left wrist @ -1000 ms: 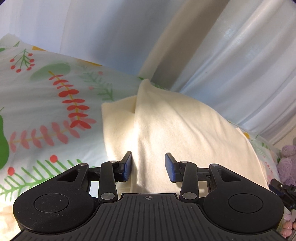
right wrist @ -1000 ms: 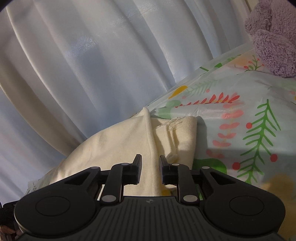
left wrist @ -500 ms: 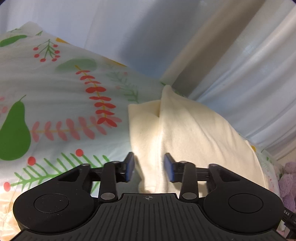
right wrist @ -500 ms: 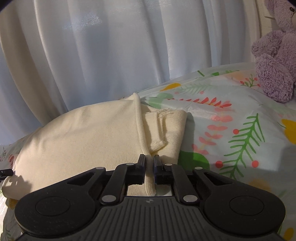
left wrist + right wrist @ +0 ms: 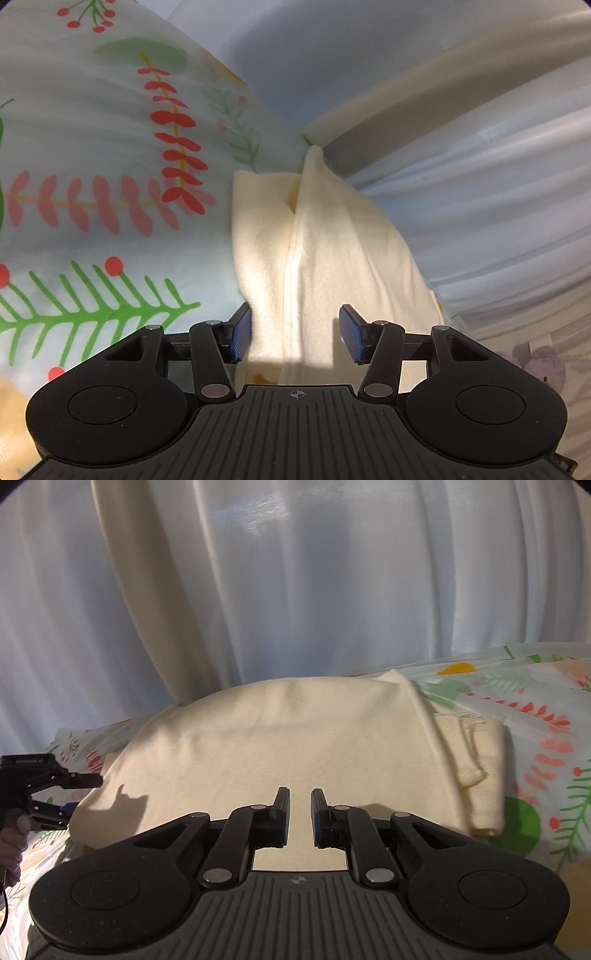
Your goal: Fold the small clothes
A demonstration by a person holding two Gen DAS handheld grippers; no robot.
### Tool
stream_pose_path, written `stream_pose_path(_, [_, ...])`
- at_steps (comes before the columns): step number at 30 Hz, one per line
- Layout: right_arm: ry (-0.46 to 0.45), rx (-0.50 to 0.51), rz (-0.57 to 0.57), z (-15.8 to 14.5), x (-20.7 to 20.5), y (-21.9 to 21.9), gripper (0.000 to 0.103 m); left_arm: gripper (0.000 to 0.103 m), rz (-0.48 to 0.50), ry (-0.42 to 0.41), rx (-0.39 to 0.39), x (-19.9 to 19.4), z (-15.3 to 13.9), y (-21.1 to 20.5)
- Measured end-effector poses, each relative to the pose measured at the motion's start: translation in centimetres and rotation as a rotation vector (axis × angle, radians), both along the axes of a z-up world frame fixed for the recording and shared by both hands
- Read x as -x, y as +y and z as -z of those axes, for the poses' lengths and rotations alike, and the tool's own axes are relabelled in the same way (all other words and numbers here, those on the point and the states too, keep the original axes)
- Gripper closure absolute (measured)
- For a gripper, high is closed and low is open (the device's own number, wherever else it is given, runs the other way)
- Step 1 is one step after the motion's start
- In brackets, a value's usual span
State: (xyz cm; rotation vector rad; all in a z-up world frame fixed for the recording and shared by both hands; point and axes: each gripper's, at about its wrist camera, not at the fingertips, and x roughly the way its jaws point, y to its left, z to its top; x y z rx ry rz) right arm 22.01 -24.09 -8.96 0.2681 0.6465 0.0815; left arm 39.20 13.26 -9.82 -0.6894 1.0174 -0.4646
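A folded cream garment (image 5: 280, 746) lies on the floral bedsheet (image 5: 546, 709), with a smaller folded part (image 5: 480, 757) showing at its right side. In the left wrist view the garment (image 5: 332, 243) runs away from my left gripper (image 5: 295, 332), which is open with a raised cream fold between the blue pads, not touching them. My right gripper (image 5: 299, 812) hovers over the garment's near edge with a narrow gap between its jaws and nothing in them. The left gripper (image 5: 55, 794) also shows at the garment's left end in the right wrist view.
White curtains (image 5: 332, 590) hang close behind the bed. A beige curtain strip (image 5: 424, 103) hangs among them. A purple plush toy (image 5: 543, 362) sits at the far right of the left wrist view. The floral sheet (image 5: 92, 221) spreads left of the garment.
My right gripper let go of the garment's fold, opened slightly and swung left over the cloth. My left gripper opened wider and moved in over the fold at its end.
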Motion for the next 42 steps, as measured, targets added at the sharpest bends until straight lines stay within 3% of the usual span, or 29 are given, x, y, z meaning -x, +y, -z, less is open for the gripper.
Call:
stream_pose_path(4, [-0.019, 0.028, -0.149, 0.3, -1.3, 4.8, 0.092, 0.078, -0.014, 0.033, 0.008, -0.6, 0.7, 0.1])
stream_pose_path(9, [-0.028, 0.045, -0.245, 0.5, -2.8, 9.0, 0.092, 0.083, -0.042, 0.073, 0.073, -0.8, 1.5, 0.9])
stream_pose_path(17, [-0.001, 0.161, -0.342, 2.4, -3.7, 12.8, 0.092, 0.085, -0.025, -0.001, 0.080, -0.2, -0.5, 0.2])
stream_pose_path(21, [-0.043, 0.108, -0.302, 1.6, -3.8, 12.6, 0.092, 0.085, -0.002, -0.035, 0.074, 0.0, -1.7, -0.9])
stream_pose_path(25, [0.025, 0.086, -0.324, 2.1, -4.2, 11.6, 0.093, 0.085, 0.019, -0.058, 0.068, 0.1, -3.1, -2.3])
stream_pose_path(31, [-0.034, -0.055, -0.115, 0.0, -2.9, 5.8, 0.092, 0.085, 0.081, -0.106, 0.015, 0.6, -5.0, -7.0])
stream_pose_path(37, [-0.035, -0.083, -0.013, -0.1, -1.7, 2.0, 0.092, 0.085, 0.196, -0.095, -0.023, 1.4, -3.7, -13.2])
stream_pose_path(40, [-0.019, -0.103, 0.017, 0.5, -1.1, 0.7, 0.092, 0.097, 0.257, -0.019, 0.021, 1.5, -1.7, -15.6])
stream_pose_path(42, [0.001, -0.122, 0.036, 0.8, -1.0, -0.4, 0.092, 0.099, 0.254, 0.000, 0.013, 1.6, -0.4, -16.4])
